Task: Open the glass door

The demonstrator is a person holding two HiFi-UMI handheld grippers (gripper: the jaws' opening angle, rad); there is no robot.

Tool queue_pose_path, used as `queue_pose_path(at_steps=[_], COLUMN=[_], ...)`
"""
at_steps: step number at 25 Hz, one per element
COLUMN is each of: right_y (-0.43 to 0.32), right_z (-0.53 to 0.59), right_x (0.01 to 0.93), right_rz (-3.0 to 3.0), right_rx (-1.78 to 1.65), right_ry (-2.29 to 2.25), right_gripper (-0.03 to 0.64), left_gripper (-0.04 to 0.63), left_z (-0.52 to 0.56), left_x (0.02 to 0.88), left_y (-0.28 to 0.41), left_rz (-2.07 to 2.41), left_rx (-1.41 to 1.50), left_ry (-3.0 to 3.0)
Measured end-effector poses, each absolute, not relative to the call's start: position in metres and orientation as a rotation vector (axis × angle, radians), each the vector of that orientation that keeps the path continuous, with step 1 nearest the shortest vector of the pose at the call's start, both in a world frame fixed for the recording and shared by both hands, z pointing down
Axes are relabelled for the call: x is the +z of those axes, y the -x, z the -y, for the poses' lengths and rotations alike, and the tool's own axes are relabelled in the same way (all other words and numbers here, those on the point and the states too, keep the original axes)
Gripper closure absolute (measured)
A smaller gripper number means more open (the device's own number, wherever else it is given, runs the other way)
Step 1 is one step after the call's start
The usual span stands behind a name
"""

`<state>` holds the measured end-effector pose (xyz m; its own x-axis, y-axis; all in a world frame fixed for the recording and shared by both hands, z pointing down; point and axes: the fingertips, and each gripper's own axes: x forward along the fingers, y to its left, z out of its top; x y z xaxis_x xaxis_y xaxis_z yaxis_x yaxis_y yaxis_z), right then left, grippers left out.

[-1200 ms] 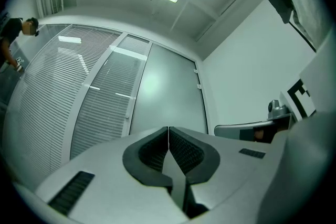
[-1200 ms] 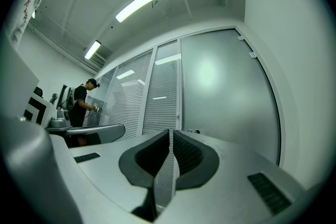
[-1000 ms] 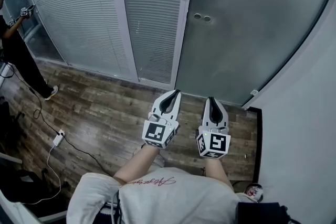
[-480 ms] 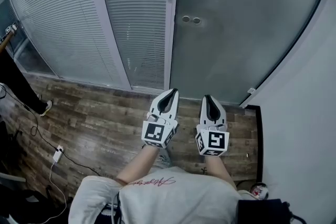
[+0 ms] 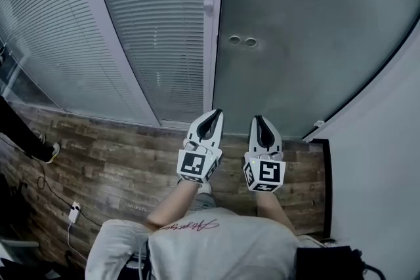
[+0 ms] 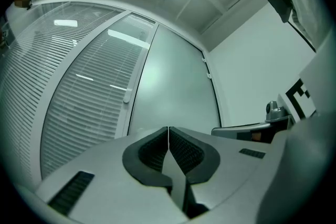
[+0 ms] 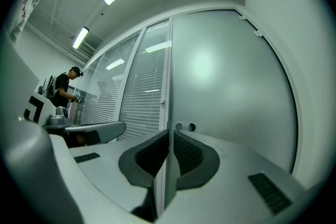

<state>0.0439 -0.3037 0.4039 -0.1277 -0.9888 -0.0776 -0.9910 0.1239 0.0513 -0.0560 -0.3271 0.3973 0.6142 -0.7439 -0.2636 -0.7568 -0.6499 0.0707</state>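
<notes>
The frosted glass door (image 5: 302, 42) stands ahead, with two round lock fittings (image 5: 243, 41) near its left edge beside a white frame post (image 5: 210, 23). My left gripper (image 5: 211, 116) and right gripper (image 5: 260, 121) are held side by side in front of the door's lower part, not touching it. Both are shut with nothing between the pads. In the left gripper view the shut left gripper (image 6: 168, 131) points at the door (image 6: 173, 92). In the right gripper view the right gripper (image 7: 169, 134) lines up just below the lock fittings (image 7: 185, 127).
Glass panels with white blinds (image 5: 131, 29) run along the left. A white wall (image 5: 380, 160) closes the right side. On the wooden floor (image 5: 118, 160) lie a cable and power strip (image 5: 73, 213). Another person's shoe (image 5: 47, 153) shows at the left; that person (image 7: 63, 89) stands farther off.
I have stepped closer to the door, so it fills more of the head view. Both grippers moved forward with me and stayed shut. The other person slid mostly out at the left.
</notes>
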Motion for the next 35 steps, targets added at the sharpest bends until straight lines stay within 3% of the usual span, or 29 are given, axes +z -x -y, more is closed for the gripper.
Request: queue_pose_path(at_steps=[12,15,21,35], right_y=[-0.051,-0.055,-0.071,-0.081], right_z=[0.446,0.479,0.563,0.648], right_x=[0.397,0.397,0.409,0.428], right_rz=[-2.274,-2.288,-2.283,-2.238], right_rx=[0.132,0.104,0.008,-0.013], right_ry=[2.142,2.151,2.191,2.368], right_gripper=[0.595,0.509,0.457,0.45], left_gripper=[0.577,0.577,0.578,0.577], left_z=[0.46,0.47,0.481,0.491], left_x=[0.398,0.398,0.411,0.43], left_y=[0.046,0.045,0.058,0.103], left_rz=[-1.212,-1.216,-1.283,-1.441], left_rx=[0.413,0.414,0.347,0.265], left_ry=[2.812,2.835,2.842,2.78])
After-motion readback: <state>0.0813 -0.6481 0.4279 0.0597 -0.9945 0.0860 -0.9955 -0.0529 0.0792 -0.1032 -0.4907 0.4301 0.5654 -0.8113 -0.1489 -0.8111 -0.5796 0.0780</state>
